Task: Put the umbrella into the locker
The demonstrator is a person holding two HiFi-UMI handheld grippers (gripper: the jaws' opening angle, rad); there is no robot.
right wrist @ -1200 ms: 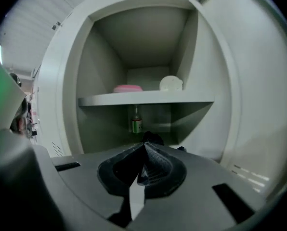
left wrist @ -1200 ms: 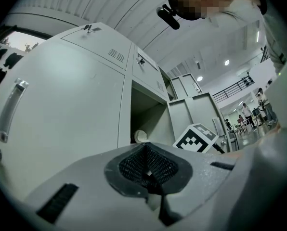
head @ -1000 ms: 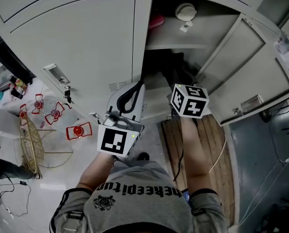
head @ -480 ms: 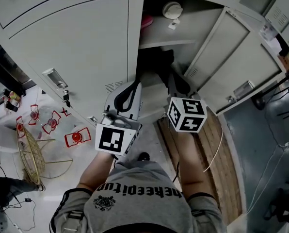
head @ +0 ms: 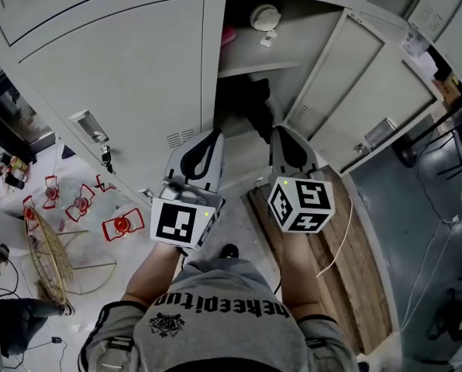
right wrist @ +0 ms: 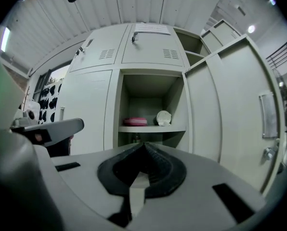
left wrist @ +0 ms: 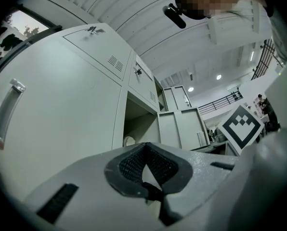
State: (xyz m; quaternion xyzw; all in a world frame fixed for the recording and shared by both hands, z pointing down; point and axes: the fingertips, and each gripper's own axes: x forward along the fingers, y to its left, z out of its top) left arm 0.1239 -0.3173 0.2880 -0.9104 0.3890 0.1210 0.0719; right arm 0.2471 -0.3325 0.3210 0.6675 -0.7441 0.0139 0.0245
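Note:
The grey locker [head: 312, 91] stands open, its door [head: 355, 99] swung to the right. A dark bundle [head: 248, 103], probably the umbrella, lies in the compartment below the shelf [head: 254, 67]; its shape is unclear. My right gripper [head: 282, 133] is shut and empty, just in front of the opening and pointing at it. In the right gripper view the jaws [right wrist: 144, 146] meet, with the shelf [right wrist: 150, 128] beyond. The left gripper [head: 209, 136] is shut with nothing in it, beside the closed door on the left [head: 122, 68]; its tips [left wrist: 144, 146] touch.
A pink thing [right wrist: 135, 121] and a white round object [right wrist: 163, 117] rest on the shelf. Red wire-frame items [head: 122, 225] and a wicker basket [head: 49, 254] lie on the floor at left. A wooden pallet [head: 363, 270] with a thin cable [head: 336, 250] lies right of the person.
The right gripper has drawn back from the locker's mouth towards the person, still shut. The left gripper has hardly moved.

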